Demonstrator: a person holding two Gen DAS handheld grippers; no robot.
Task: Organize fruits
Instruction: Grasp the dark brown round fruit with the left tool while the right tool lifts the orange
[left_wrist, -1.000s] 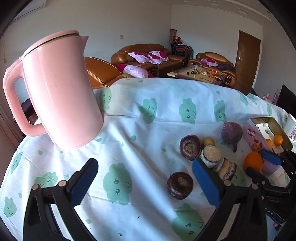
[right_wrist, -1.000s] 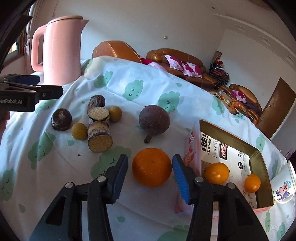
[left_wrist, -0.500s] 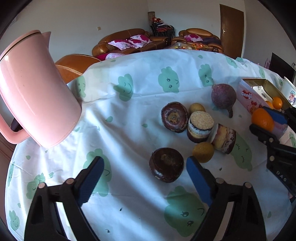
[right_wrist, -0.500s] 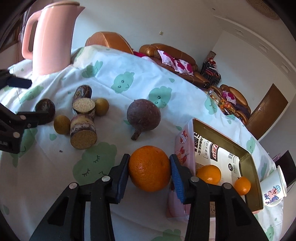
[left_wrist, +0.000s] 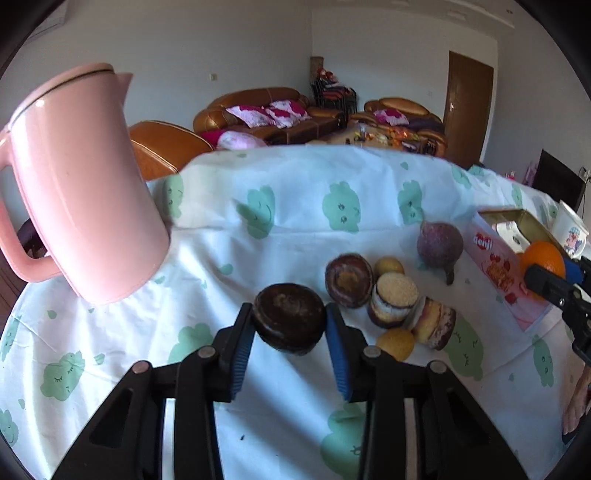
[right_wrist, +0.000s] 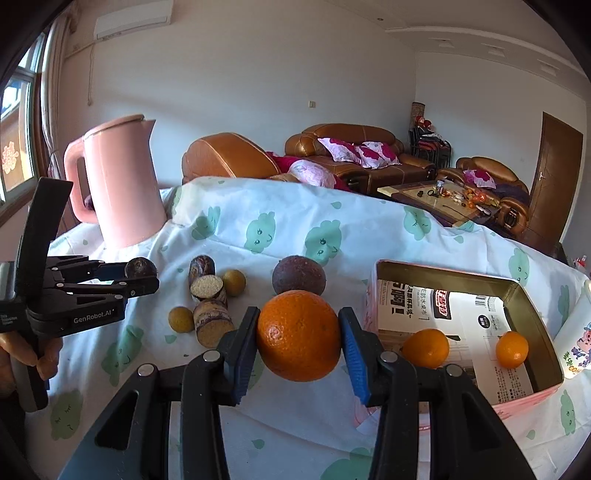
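Left gripper (left_wrist: 289, 325) jaws just closed on the dark round fruit (left_wrist: 289, 316), apparently pinching it on the cloth, while right gripper (right_wrist: 298, 338) clamps the orange (right_wrist: 298, 335), now lifted beside the box (right_wrist: 532, 299), both ready for boxing.

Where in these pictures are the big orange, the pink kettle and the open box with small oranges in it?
big orange (right_wrist: 298, 335), right wrist view, middle of its peel.
pink kettle (left_wrist: 83, 195), left wrist view, middle of its body.
open box (right_wrist: 448, 272), right wrist view, its far inner wall.
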